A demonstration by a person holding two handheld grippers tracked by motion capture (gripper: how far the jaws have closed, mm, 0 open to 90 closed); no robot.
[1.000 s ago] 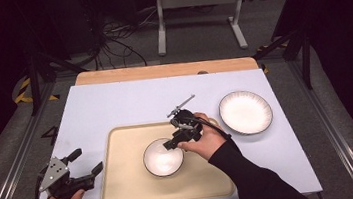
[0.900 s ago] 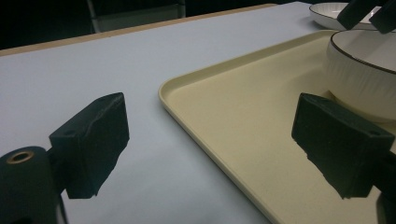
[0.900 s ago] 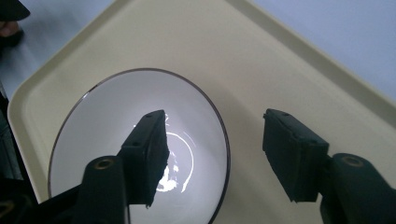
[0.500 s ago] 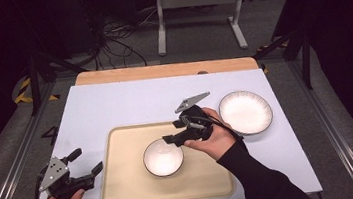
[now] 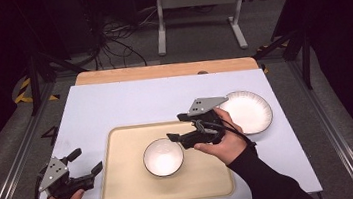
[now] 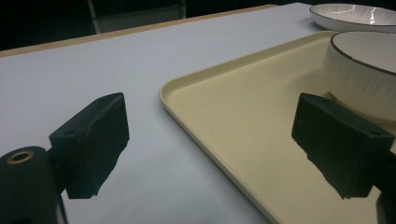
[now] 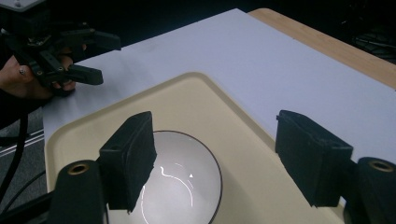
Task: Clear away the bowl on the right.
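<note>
Since the small white bowl with a dark rim (image 5: pixel 163 157) sits on the beige plastic tray (image 5: pixel 124 186), a clean retreat seems best: the right gripper (image 5: pixel 177 127), jaws spread and holding nothing, should lift straight off the rim. Beside the tray's left edge, the left gripper (image 5: pixel 85 162) rests released. Beyond lies a shallow white plate (image 5: pixel 249 111), cropped in the left gripper view.
</note>
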